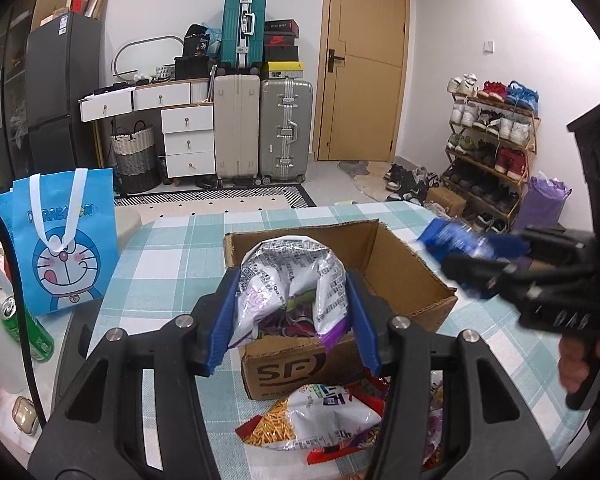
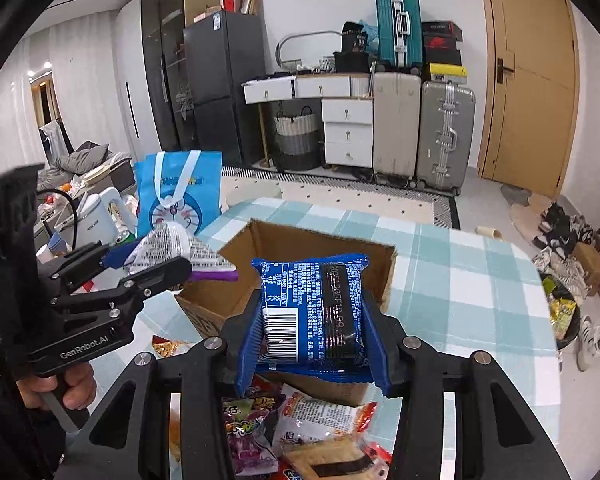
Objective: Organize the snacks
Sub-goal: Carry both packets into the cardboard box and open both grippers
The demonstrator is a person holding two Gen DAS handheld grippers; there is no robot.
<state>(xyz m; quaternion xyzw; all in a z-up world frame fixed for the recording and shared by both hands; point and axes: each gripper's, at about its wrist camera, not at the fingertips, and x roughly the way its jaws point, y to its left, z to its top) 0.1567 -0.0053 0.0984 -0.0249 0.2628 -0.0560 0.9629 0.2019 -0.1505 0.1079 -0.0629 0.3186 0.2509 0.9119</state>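
Note:
An open cardboard box [image 1: 404, 272] stands on the checked tablecloth; it also shows in the right wrist view [image 2: 300, 248]. My left gripper [image 1: 292, 312] is shut on a silver and purple snack bag [image 1: 292, 280] and holds it over the box's near edge; it shows in the right wrist view [image 2: 180, 254] too. My right gripper [image 2: 314, 316] is shut on a blue snack packet [image 2: 312, 308], held above the box's near side; the packet appears blurred at the right in the left wrist view [image 1: 456, 242]. Loose snack packs [image 1: 324, 420] lie in front of the box [image 2: 300, 428].
A blue Doraemon bag [image 1: 66, 240] stands at the table's left, with a green can [image 1: 32, 328] beside it. The table [image 2: 460, 280] edge runs beyond the box. Suitcases [image 1: 260, 128], drawers and a shoe rack [image 1: 492, 148] stand beyond on the floor.

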